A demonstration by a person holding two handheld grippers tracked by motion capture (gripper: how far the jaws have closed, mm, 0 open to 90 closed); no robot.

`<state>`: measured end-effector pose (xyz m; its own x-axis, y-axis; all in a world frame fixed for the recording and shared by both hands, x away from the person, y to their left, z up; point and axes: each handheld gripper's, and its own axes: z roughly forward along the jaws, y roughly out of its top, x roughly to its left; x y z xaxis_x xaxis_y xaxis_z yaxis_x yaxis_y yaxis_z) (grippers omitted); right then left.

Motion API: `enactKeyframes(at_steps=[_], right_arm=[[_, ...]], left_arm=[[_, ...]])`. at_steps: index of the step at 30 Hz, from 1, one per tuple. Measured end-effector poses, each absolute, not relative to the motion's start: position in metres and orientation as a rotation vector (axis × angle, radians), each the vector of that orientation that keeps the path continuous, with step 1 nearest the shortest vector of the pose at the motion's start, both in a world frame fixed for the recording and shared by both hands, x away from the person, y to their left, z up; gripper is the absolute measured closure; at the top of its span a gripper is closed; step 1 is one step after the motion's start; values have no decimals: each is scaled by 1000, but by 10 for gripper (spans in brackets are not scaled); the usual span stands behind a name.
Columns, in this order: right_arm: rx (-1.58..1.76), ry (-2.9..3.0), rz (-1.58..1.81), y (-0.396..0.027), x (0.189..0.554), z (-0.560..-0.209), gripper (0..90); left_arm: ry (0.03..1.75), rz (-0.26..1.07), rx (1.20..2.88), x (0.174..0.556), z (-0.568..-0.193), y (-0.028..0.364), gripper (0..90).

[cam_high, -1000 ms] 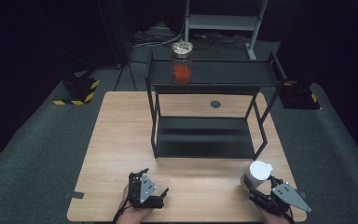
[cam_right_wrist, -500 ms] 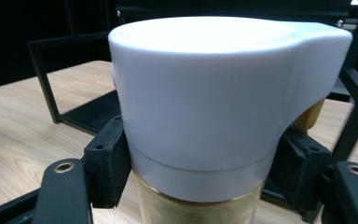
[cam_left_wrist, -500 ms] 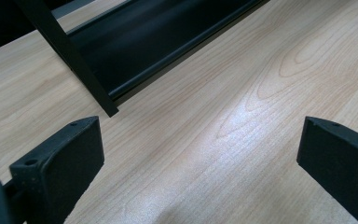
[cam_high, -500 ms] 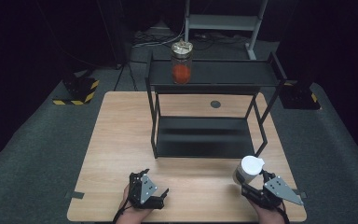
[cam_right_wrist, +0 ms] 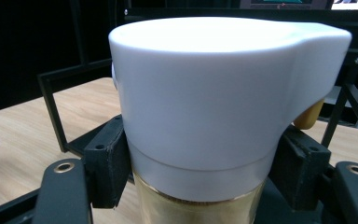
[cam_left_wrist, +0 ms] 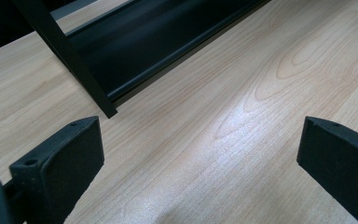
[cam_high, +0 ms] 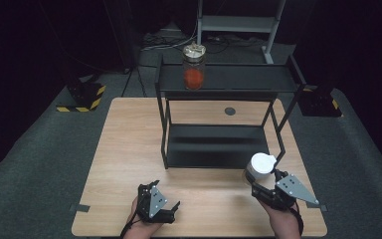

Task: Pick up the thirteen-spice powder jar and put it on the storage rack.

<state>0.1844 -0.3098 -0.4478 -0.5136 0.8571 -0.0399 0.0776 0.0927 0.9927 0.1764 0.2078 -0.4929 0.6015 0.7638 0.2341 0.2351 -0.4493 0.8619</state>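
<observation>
At the left we hold the left hand-held gripper (cam_high: 175,208) low over the near edge of the wooden tabletop (cam_high: 124,149), its jaws spread wide with only bare wood between them. Ahead of us at the middle stands a black two-tier rack (cam_high: 219,144), and on its top shelf sits a glass jar (cam_high: 194,66) with red contents. At the right our right hand-held gripper (cam_high: 259,183) is clamped on a white-lidded jar (cam_high: 260,166) of yellowish contents, raised just off the tabletop beside the rack's near right leg.
</observation>
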Motion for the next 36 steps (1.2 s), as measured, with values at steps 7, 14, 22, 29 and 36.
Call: enactKeyframes(at_steps=[7,14,22,29,36], right_arm=[[918,1700,1491,-306,195,-435,295],[920,1686,1504,-303,204,-422,296],[904,1678,1505,-301,209,-411,295],[896,1670,1519,-301,214,-401,295],[872,1661,1526,-299,218,-388,296]], left_arm=[[790,788,1984,177,-493,208,7],[792,784,1977,177,-493,209,7],[791,783,1976,177,-493,210,7],[788,783,1979,177,-493,210,7],[786,781,1979,177,-493,210,7]])
